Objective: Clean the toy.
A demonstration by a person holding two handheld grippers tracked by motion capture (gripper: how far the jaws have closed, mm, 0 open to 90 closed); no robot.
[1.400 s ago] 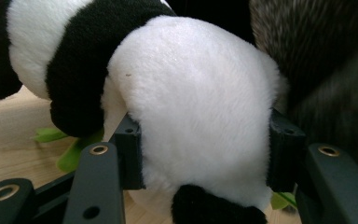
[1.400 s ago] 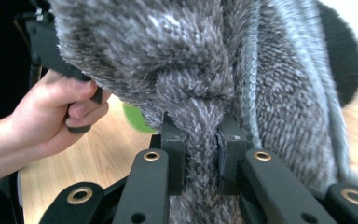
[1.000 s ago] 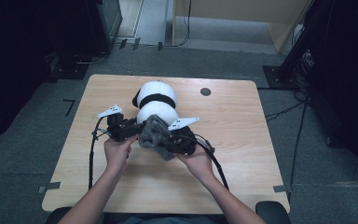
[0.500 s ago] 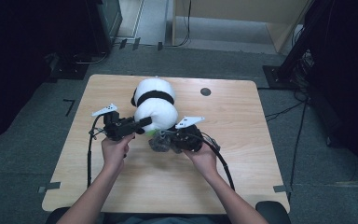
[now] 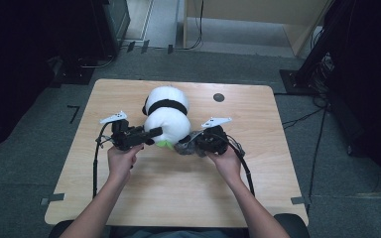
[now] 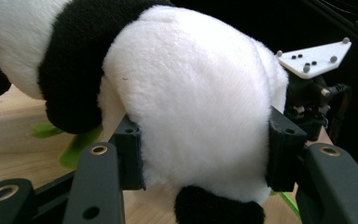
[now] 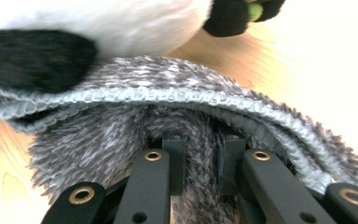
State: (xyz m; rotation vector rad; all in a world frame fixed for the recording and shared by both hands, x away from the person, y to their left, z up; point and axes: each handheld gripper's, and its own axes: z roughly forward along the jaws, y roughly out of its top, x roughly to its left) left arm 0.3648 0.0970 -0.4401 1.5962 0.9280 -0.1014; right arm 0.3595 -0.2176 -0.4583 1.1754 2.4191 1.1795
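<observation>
A black-and-white panda plush (image 5: 166,116) lies on the wooden table (image 5: 144,198) with a green leaf piece (image 5: 164,144) under its near end. My left gripper (image 5: 154,133) comes in from the left, and its jaws squeeze the panda's white body (image 6: 191,93) from both sides. My right gripper (image 5: 188,144) sits just right of the panda and is shut on a grey fuzzy cloth (image 5: 183,147). In the right gripper view the cloth (image 7: 168,116) bunches between the pads and drapes over them. The right gripper's white plate (image 6: 314,58) appears behind the panda.
A small dark round mark (image 5: 219,97) lies on the table behind and right of the panda. Cables trail from both grippers toward the near edge. Dark equipment and grey floor surround the table.
My right gripper has slid to the right with the grey cloth, drawing it out from the panda's near end. The left gripper and the panda have stayed put.
</observation>
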